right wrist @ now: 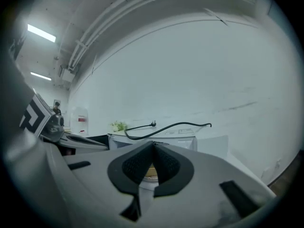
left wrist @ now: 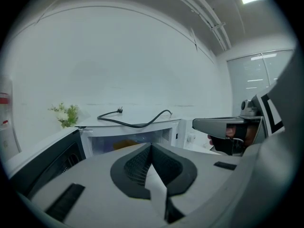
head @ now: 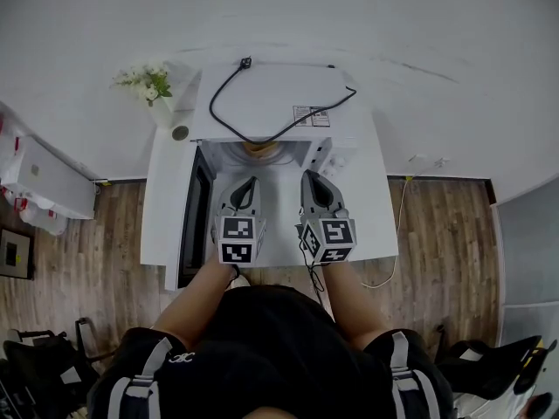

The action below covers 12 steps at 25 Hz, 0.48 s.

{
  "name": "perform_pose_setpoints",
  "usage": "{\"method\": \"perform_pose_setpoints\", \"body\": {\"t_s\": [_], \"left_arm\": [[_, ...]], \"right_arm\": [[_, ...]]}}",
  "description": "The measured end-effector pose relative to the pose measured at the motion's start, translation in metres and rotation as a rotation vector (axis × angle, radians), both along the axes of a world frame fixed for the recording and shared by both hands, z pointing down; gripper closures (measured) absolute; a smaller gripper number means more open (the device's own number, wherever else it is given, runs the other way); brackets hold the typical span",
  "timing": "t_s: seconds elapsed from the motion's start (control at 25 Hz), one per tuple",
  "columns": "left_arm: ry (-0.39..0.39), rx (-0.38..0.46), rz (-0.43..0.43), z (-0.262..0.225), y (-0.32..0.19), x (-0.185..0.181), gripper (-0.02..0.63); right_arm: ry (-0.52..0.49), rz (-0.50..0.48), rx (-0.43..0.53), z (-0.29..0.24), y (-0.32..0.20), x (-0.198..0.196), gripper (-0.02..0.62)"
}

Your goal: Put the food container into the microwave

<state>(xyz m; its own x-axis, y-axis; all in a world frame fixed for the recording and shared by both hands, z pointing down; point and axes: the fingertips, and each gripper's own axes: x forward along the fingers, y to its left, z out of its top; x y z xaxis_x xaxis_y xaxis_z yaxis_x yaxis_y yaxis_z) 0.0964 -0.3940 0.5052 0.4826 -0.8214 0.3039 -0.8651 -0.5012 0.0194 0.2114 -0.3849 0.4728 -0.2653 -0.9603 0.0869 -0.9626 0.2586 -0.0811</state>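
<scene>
A white microwave (head: 272, 99) stands on a white table with its door (head: 193, 219) swung open to the left. Inside its cavity sits the food container (head: 261, 150), orange-brown and round; it shows dimly in the left gripper view (left wrist: 124, 144) and behind the pads in the right gripper view (right wrist: 150, 173). My left gripper (head: 250, 182) and right gripper (head: 312, 176) hover side by side in front of the opening, both pointing into it. The left gripper (left wrist: 151, 146) has its jaws together and empty. The right gripper (right wrist: 153, 145) is likewise shut on nothing.
A black power cable (head: 229, 84) lies loose on the microwave's top. A small pot of white flowers (head: 148, 82) stands at the table's far left corner. The white table (head: 377, 216) has wooden floor on both sides. A white wall is behind.
</scene>
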Motion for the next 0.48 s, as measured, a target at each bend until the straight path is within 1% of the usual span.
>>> {"method": "perform_pose_setpoints", "body": {"t_s": [0.48], "left_arm": [[-0.002, -0.001, -0.003, -0.001, -0.001, 0.005, 0.594]], "right_arm": [[-0.031, 0.015, -0.007, 0.004, 0.002, 0.013, 0.598]]}}
